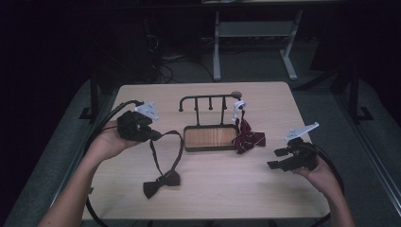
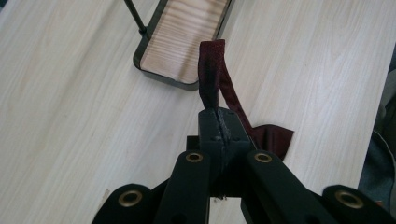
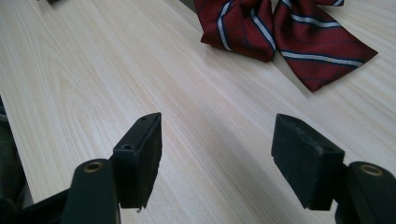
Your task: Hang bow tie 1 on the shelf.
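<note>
The left gripper [image 2: 218,122] has its jaws pressed together on the strap [image 2: 212,70] of a dark maroon bow tie [image 1: 161,183]. In the left gripper view the strap rises from between the jaw tips as a narrow loop, with a fold of the same cloth spilling out at the right of the jaws. In the high view this gripper [image 1: 156,135] is held above the left part of the table [image 1: 142,101], and the strap runs from it in a long loop down to the bow, which lies on the wood nearer the person.

The right gripper [image 3: 217,158] has its jaws wide apart with nothing between them, only bare light wood below. In the high view it [image 1: 276,158] hovers over the right part of the table, short of the right edge.

Just beyond it lies a red bow tie with white and dark stripes [image 3: 285,32], which in the high view [image 1: 247,138] is draped against the right end of a small rack [image 1: 208,98] with a wooden tray base [image 1: 210,137]. The rack stands at the table's middle, toward the far side.

Open wood stretches between the two grippers and along the near edge; the far corners are bare as well.
</note>
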Demonstrator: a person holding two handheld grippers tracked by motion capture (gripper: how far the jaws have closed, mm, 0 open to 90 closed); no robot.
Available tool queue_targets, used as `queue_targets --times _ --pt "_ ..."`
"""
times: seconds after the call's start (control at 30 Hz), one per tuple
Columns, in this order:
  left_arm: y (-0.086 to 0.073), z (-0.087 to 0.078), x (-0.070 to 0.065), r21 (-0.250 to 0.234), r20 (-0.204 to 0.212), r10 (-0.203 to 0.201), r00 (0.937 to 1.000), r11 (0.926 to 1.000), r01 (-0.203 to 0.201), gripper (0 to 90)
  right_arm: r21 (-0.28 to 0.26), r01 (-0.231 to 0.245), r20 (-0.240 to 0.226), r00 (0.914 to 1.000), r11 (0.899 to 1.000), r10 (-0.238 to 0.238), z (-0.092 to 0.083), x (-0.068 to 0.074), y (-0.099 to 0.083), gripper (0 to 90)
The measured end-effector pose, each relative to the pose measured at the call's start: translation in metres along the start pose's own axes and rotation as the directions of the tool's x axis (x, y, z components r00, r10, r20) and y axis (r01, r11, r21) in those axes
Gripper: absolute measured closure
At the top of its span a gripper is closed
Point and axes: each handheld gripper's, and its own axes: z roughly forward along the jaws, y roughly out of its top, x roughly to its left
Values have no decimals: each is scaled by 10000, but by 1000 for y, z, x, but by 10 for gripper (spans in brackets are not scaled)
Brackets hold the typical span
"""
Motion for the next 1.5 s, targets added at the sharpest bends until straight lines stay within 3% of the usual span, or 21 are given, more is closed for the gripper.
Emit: queue_targets --times 1.5 --pt "39 -17 24 177 -487 37 9988 9998 -28 900 -38 121 -113 9999 9999 -121 -2 -2 -1 330"
